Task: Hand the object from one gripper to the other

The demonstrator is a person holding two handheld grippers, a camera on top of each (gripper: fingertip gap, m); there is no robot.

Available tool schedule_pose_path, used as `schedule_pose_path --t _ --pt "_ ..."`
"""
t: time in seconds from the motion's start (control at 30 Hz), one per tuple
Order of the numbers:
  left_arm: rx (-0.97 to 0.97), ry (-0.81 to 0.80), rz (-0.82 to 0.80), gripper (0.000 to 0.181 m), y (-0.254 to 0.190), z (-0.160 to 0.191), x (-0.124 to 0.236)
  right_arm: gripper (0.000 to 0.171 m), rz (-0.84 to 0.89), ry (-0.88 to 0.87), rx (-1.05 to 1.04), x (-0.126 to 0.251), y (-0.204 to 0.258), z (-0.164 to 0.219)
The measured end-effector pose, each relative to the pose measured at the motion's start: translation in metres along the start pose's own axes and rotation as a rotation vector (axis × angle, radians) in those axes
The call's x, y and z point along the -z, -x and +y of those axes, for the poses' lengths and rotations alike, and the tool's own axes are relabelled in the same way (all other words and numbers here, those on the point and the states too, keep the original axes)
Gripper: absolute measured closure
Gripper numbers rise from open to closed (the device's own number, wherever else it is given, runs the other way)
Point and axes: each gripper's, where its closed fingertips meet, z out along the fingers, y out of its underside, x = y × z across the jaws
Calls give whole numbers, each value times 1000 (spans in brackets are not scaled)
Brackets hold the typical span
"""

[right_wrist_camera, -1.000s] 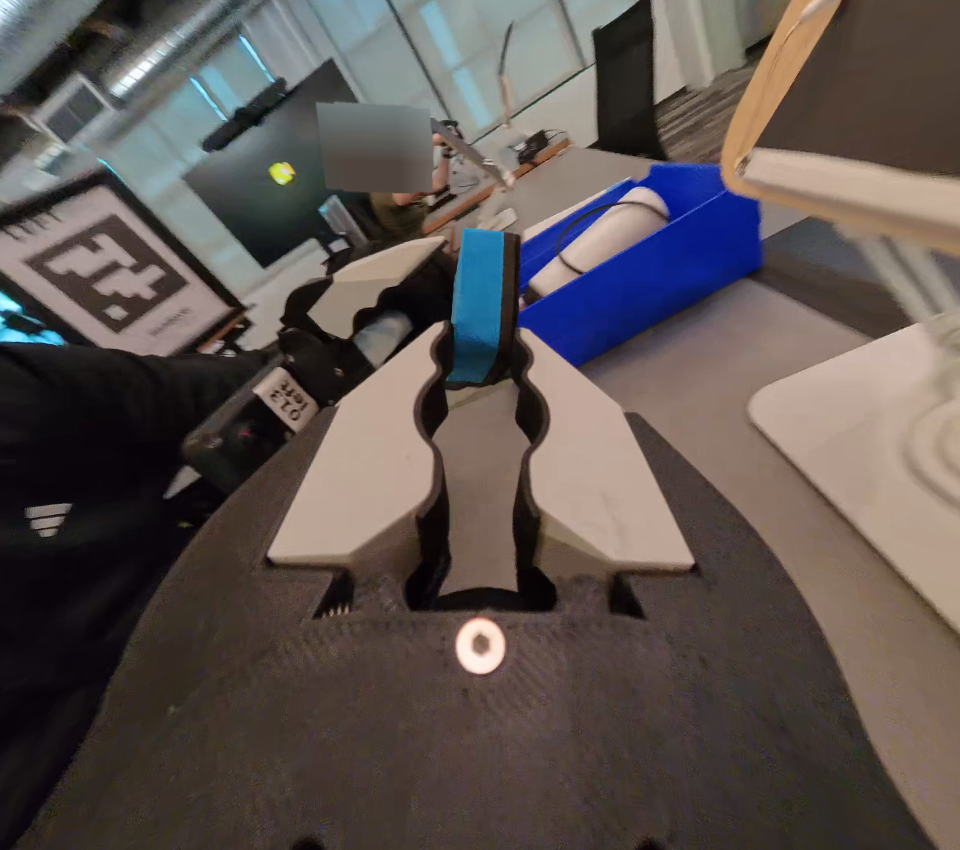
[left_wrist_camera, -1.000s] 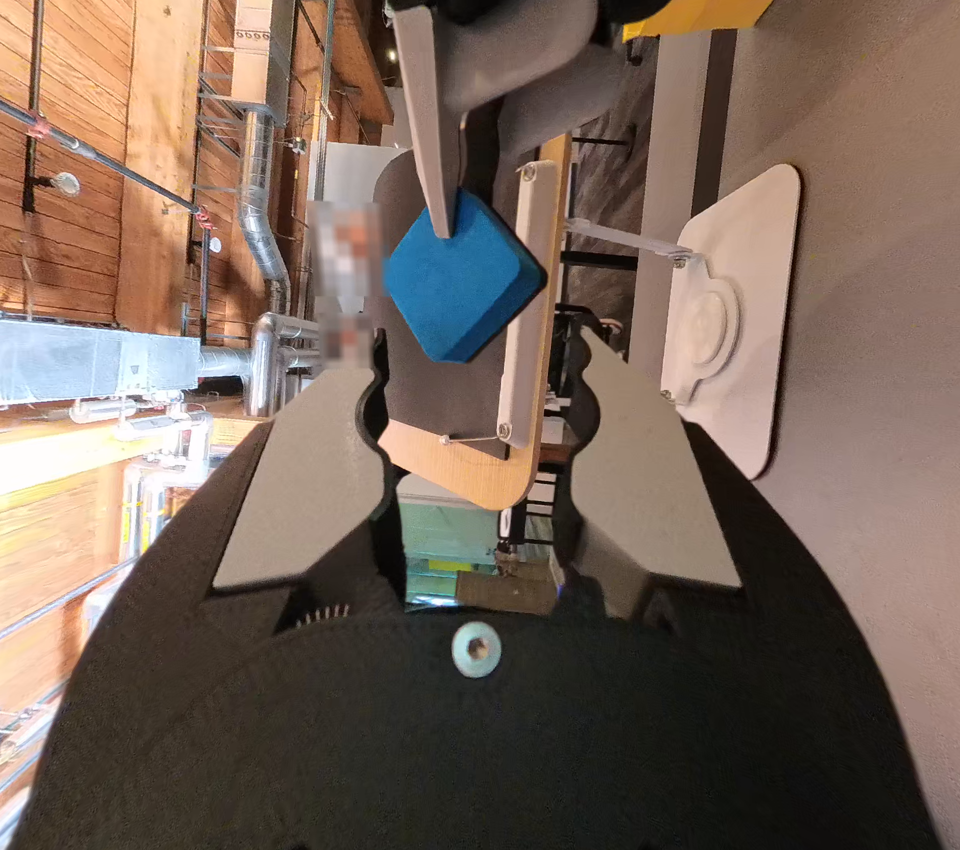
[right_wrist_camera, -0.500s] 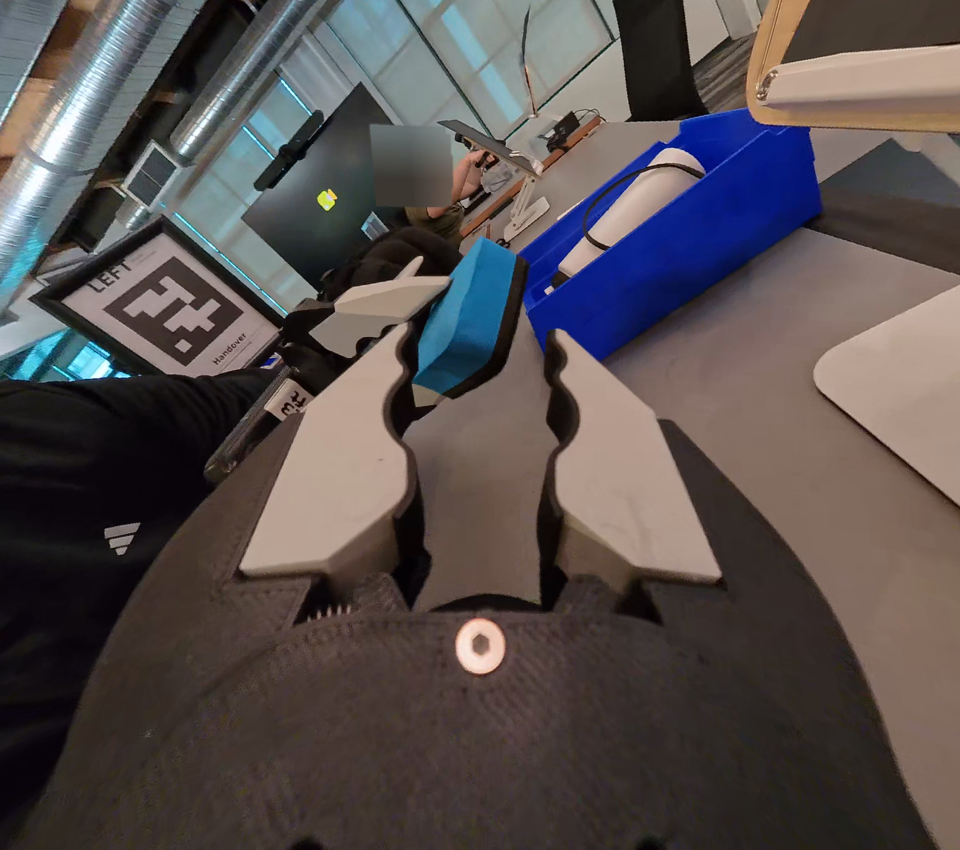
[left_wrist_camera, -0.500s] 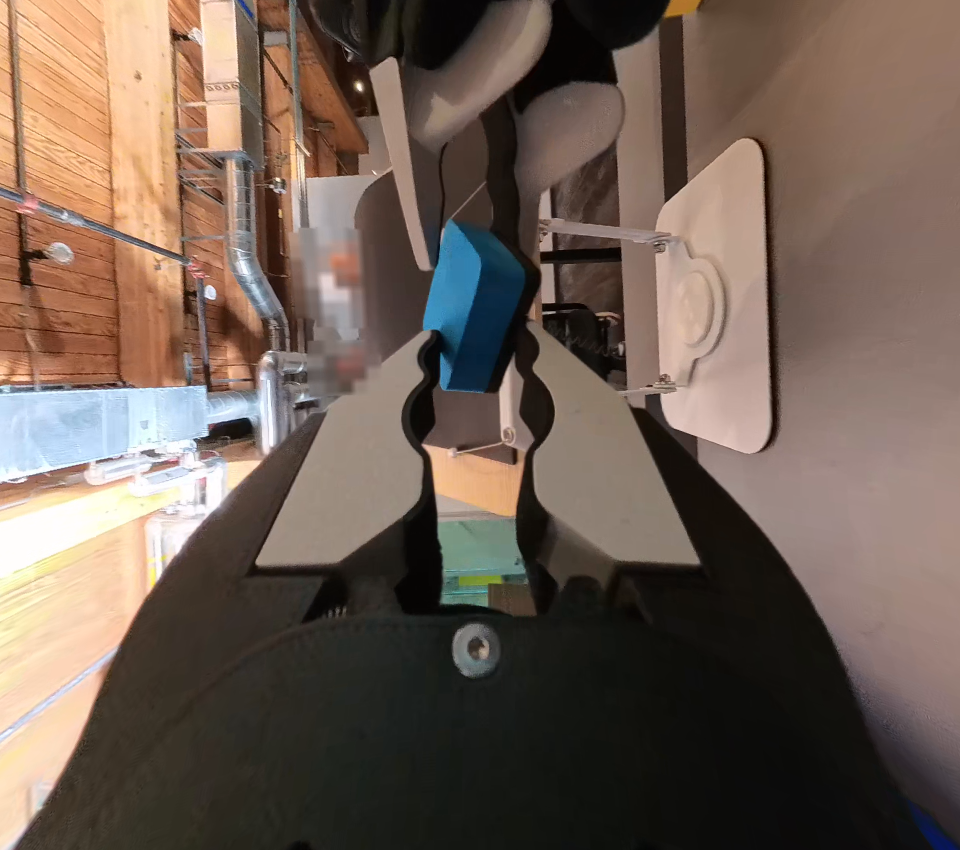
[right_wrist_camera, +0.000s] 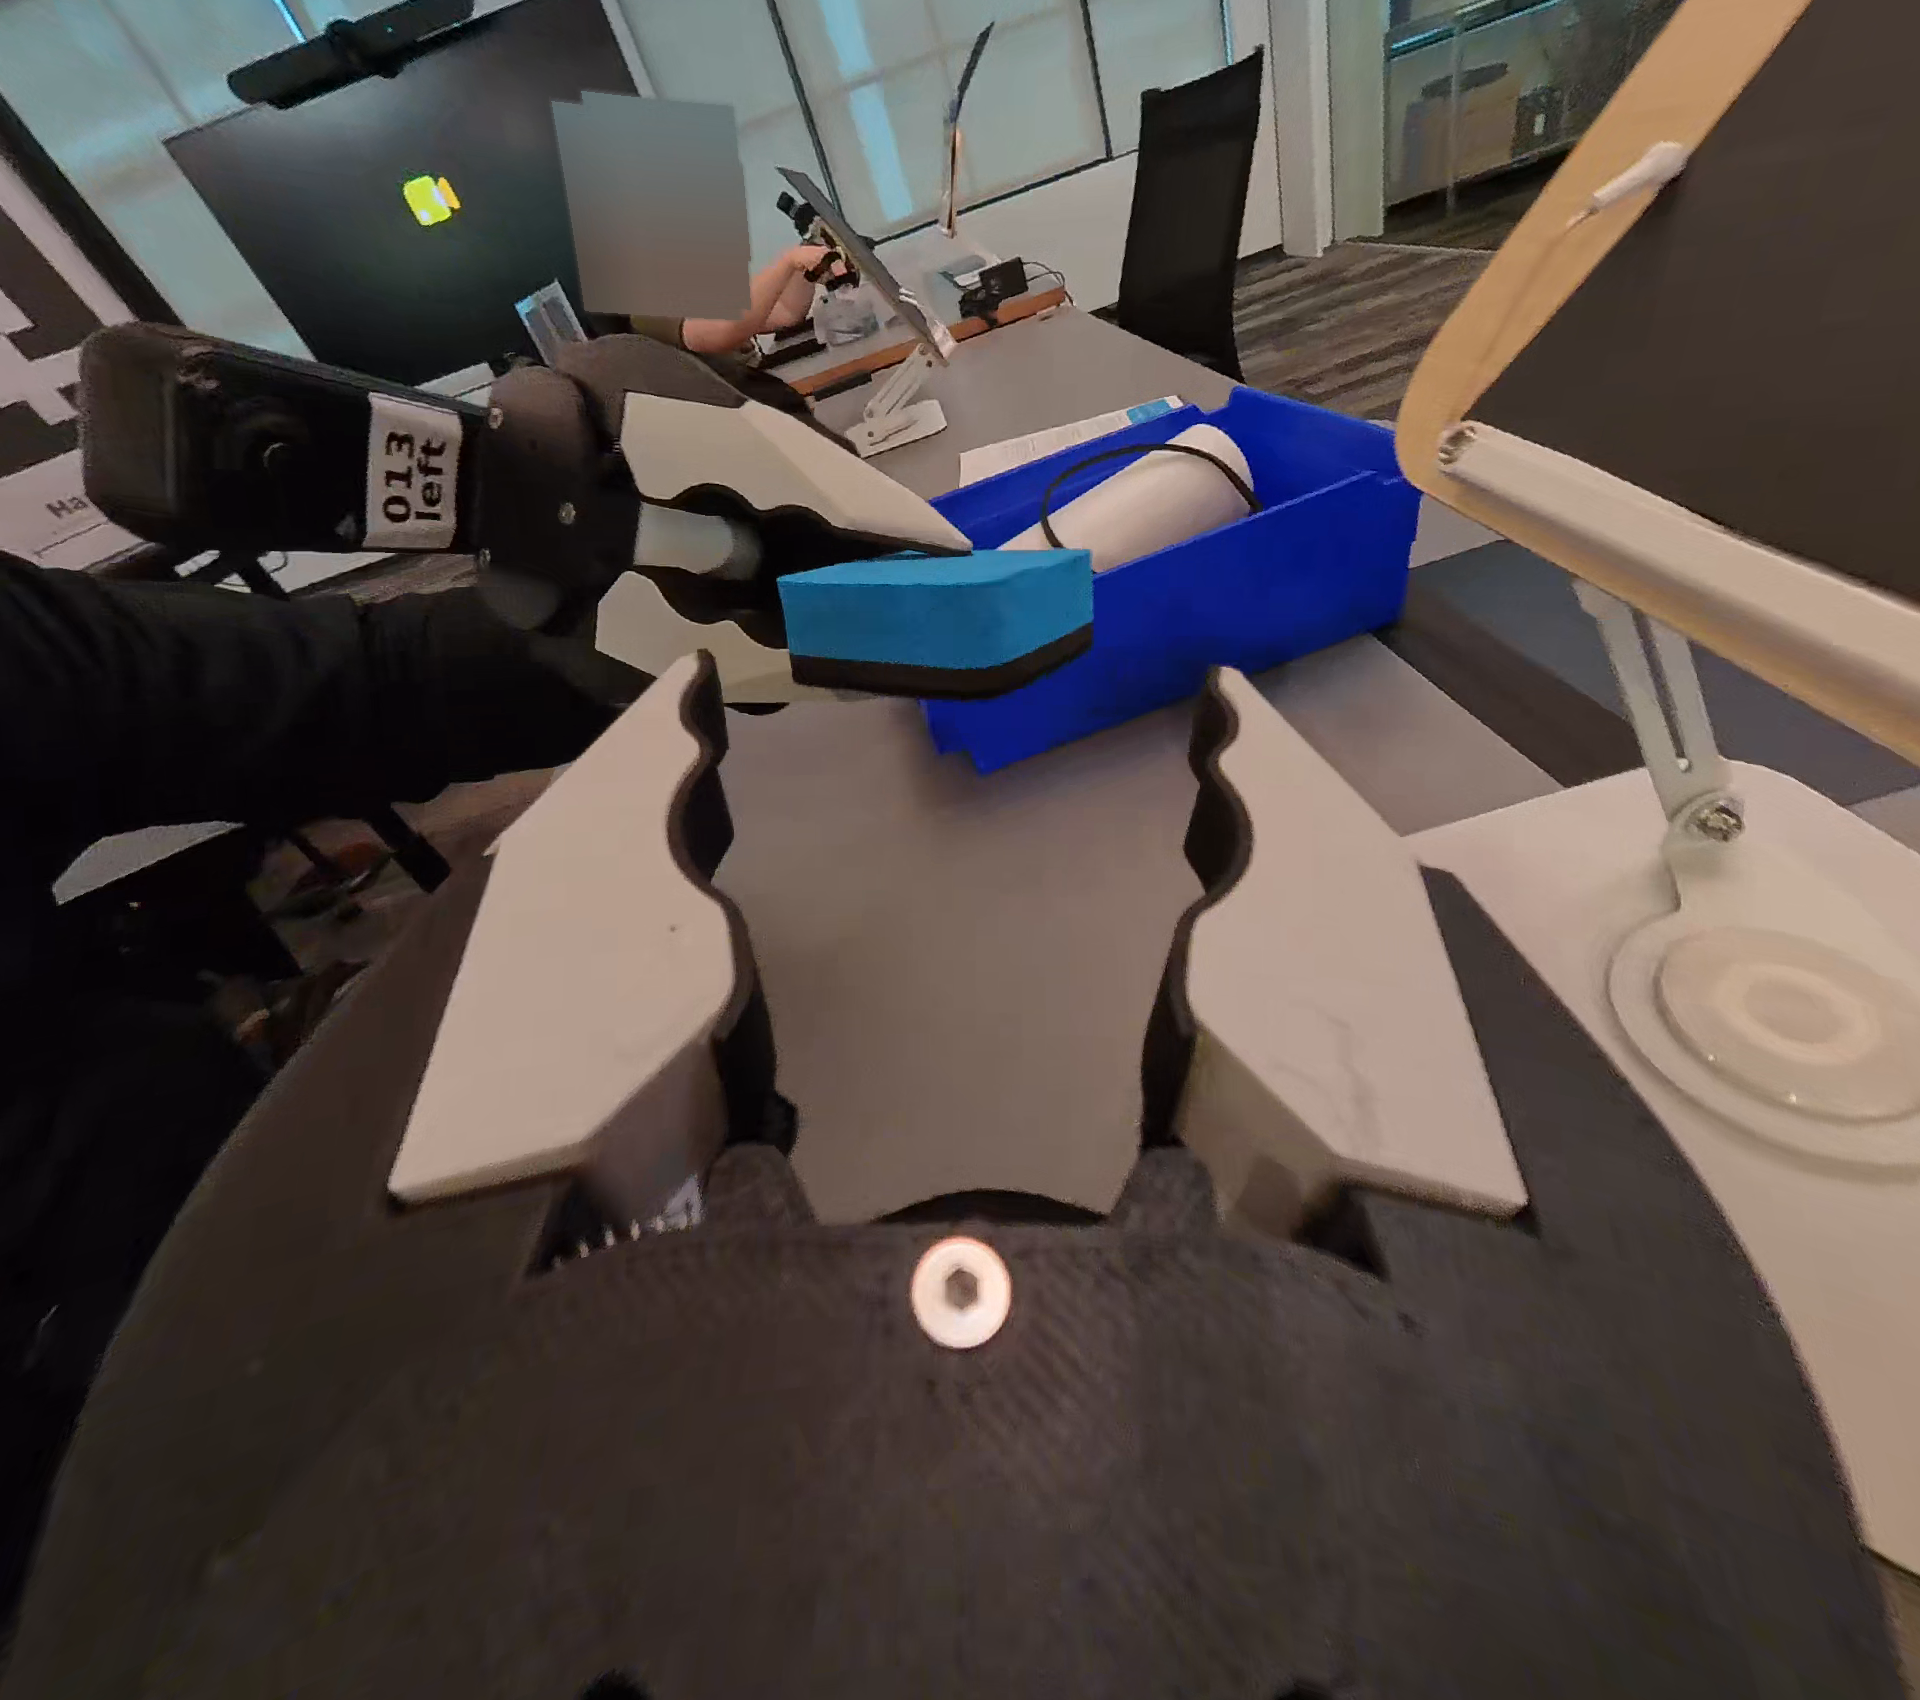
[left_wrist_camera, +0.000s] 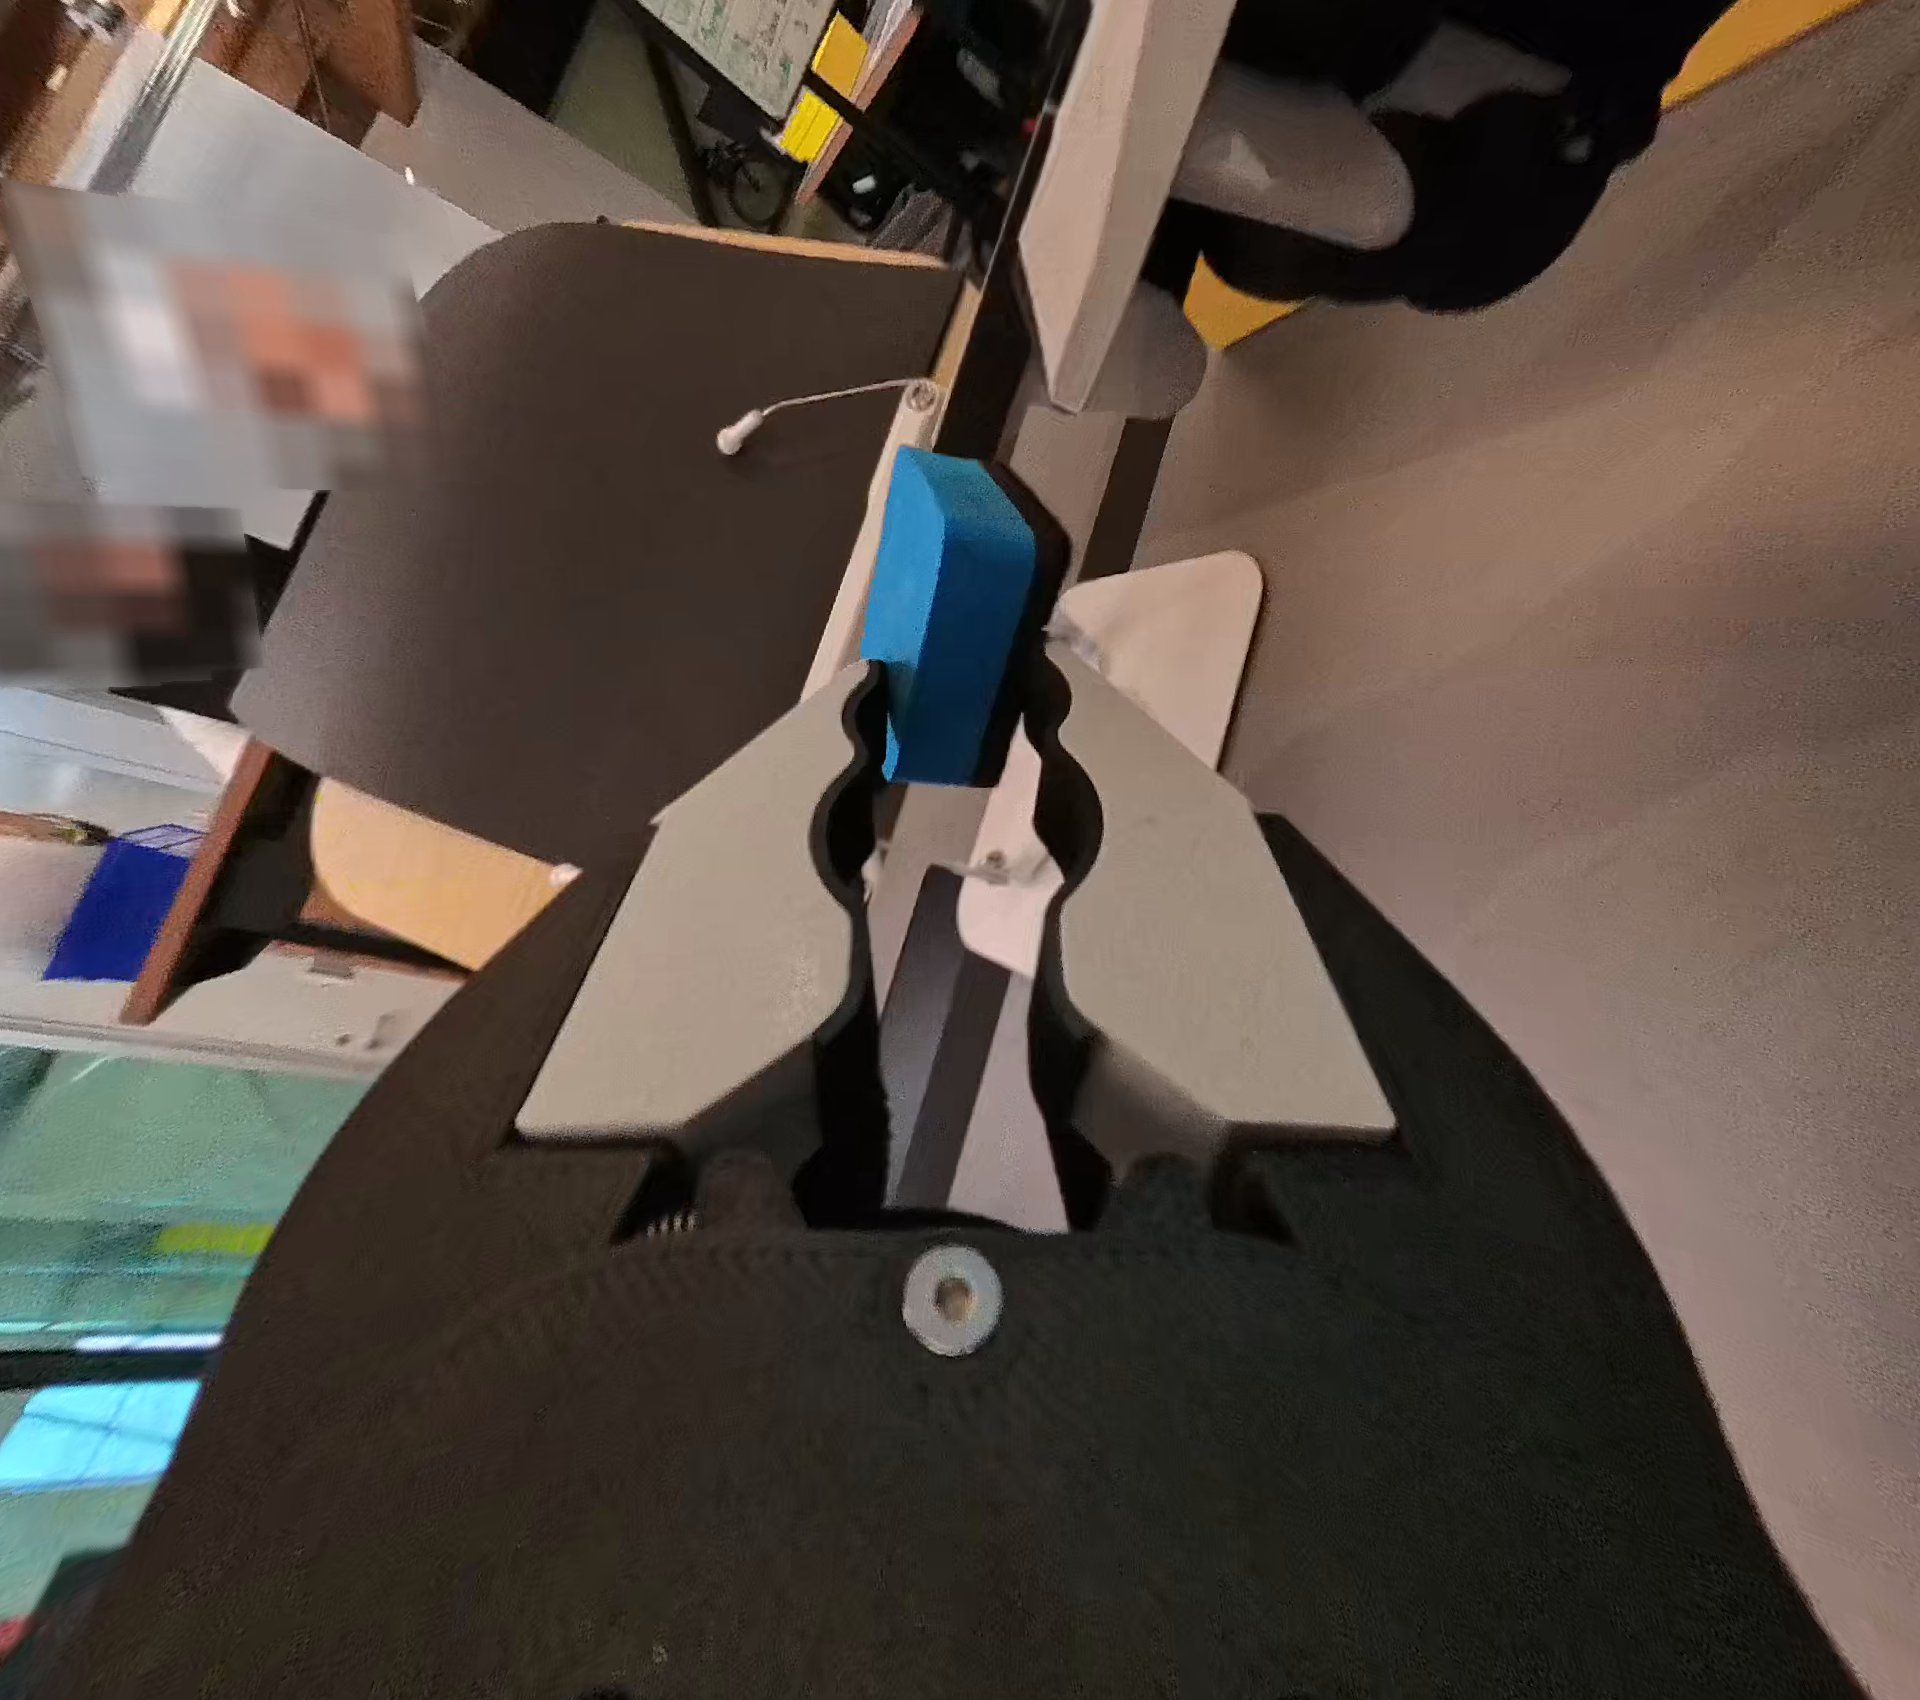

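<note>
1. We hold the blue foam block (right_wrist_camera: 935, 611), which has a black layer on its underside, in the left gripper (right_wrist_camera: 831, 611). Its jaws are closed on one end of the block, above the grey table (right_wrist_camera: 935, 923) and in front of the blue bin (right_wrist_camera: 1195, 611).
2. Our right gripper (right_wrist_camera: 956, 777) has its jaws wide apart with nothing between them, and it is just below and near the block, not touching it.
3. In our judgement the risk is a slip: only the tips of the left fingers (left_wrist_camera: 831, 715) pinch the block near one end, so most of it hangs free. A quick turn or a bump from the right fingers could twist it out, and it would fall on the table or into the bin.
4. In the right wrist view the block lies flat, blue face up and black face down. Its long axis runs from the left gripper's tips toward the bin, roughly level.
5. In the left wrist view the block (left_wrist_camera: 951, 622) points away from the camera, along the fingers.
</note>
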Motion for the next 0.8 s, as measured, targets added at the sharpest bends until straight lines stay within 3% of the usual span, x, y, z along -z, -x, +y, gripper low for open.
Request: schedule_pose_path --t 0.33,0.4,0.53,0.8 --pt "-92 -90 41 157 -20 -20 3 75 -83 13 32 -17 20 9" --pt "-91 -95 44 157 -22 -22 3 77 -81 29 55 -20 23 11" --pt "-118 -100 55 157 -26 -25 3 95 -88 25 73 -20 26 10" --pt "-140 -87 35 157 -25 -25 2 97 -70 45 103 -19 25 11"
